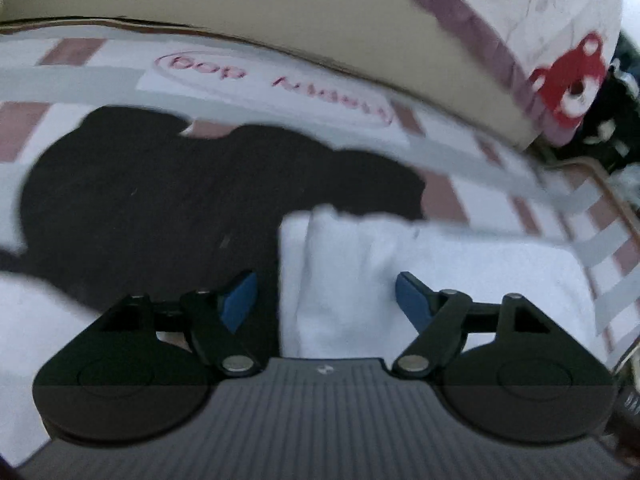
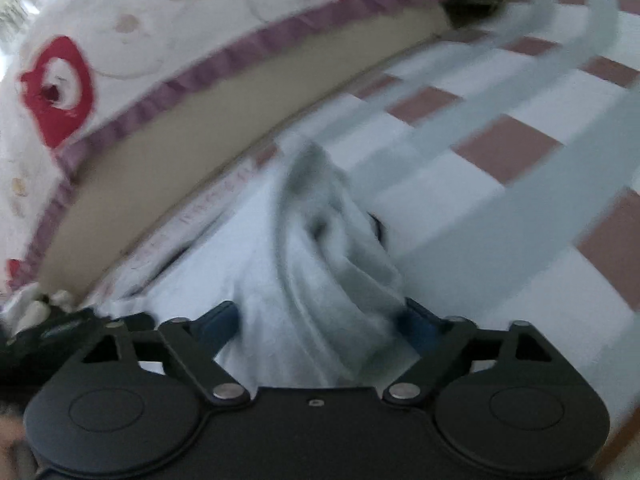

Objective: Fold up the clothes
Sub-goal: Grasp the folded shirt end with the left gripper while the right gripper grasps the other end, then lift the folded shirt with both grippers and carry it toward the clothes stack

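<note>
A white garment (image 1: 440, 272) lies folded on the checked bed sheet (image 1: 600, 240), partly over a black garment (image 1: 160, 200) to its left. My left gripper (image 1: 326, 300) hovers just above the white garment's left edge. Its blue pads (image 1: 242, 298) stand well apart and press on nothing. In the right wrist view, a bunched ridge of the white garment (image 2: 320, 272) runs up between the fingers of my right gripper (image 2: 320, 326). Its jaws are spread wide, and the cloth hides part of the dark blue pads (image 2: 418, 326). The picture is blurred.
A beige padded edge (image 1: 280, 12) borders the sheet at the back. Over it hangs a white cover with red bears and purple trim (image 2: 120, 40). A dark spotted cloth (image 1: 616, 120) sits at the far right. The sheet (image 2: 520, 140) stretches away to the right.
</note>
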A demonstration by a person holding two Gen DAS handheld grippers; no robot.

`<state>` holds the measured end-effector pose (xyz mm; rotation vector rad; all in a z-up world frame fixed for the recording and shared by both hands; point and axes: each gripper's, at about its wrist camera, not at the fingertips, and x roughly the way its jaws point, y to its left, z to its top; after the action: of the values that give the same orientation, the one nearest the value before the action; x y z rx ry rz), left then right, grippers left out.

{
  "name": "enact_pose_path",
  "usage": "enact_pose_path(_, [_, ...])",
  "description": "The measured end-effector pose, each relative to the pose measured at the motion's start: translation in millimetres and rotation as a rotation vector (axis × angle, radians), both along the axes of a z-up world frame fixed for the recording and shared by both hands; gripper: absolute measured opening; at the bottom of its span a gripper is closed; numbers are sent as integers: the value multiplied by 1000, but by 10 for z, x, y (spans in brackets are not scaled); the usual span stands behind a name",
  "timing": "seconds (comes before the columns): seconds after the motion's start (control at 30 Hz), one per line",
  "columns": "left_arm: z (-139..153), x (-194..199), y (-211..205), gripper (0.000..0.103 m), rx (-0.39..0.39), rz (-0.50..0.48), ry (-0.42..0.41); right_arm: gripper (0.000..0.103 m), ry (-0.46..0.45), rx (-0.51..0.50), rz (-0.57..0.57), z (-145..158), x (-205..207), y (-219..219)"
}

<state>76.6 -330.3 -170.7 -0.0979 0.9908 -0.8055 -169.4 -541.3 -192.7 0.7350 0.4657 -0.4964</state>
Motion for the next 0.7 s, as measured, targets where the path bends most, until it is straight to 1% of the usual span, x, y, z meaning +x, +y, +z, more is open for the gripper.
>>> enact_pose_path(0.03, [-3, 32, -48, 63, 5, -13, -4, 91, 11, -28, 20, 12, 46, 2])
enact_pose_path(0.07, [15, 11, -103, 40, 24, -40, -18, 83, 28, -47, 32, 35, 104, 19])
enact_pose_path(0.1, [41, -30, -161, 24, 49, -73, -35, 66, 34, -53, 43, 58, 149, 44])
enact_pose_path(0.13, [72, -83, -189, 20, 62, -98, -58, 56, 27, -50, 46, 91, 163, 84])
enact_pose_path(0.2, [164, -198, -209, 18, 92, -120, -130, 44, 22, -90, 39, 201, 135, 194])
enact_pose_path(0.23, [233, -263, -176, 18, 97, -121, -167, 41, 20, -103, 38, 252, 118, 242])
enact_pose_path(0.33, [503, -466, 83, 17, 67, -49, -234, 39, 5, -118, 47, 488, 96, 408])
enact_pose_path(0.43, [790, -633, 367, 17, 48, 8, -297, 39, -1, -174, 105, 801, 137, 615])
enact_pose_path(0.5, [986, -666, 589, 17, 15, 44, -319, 39, -8, -228, 152, 1027, 152, 782])
enact_pose_path(0.6, [1241, -682, 940, 17, -44, 104, -334, 39, -42, -284, 206, 1336, 199, 1021])
enact_pose_path(0.67, [1383, -694, 1152, 17, -66, 147, -337, 39, -62, -329, 245, 1518, 237, 1206])
enact_pose_path(0.7, [1455, -701, 1233, 17, -54, 159, -342, 38, -69, -350, 262, 1596, 258, 1308])
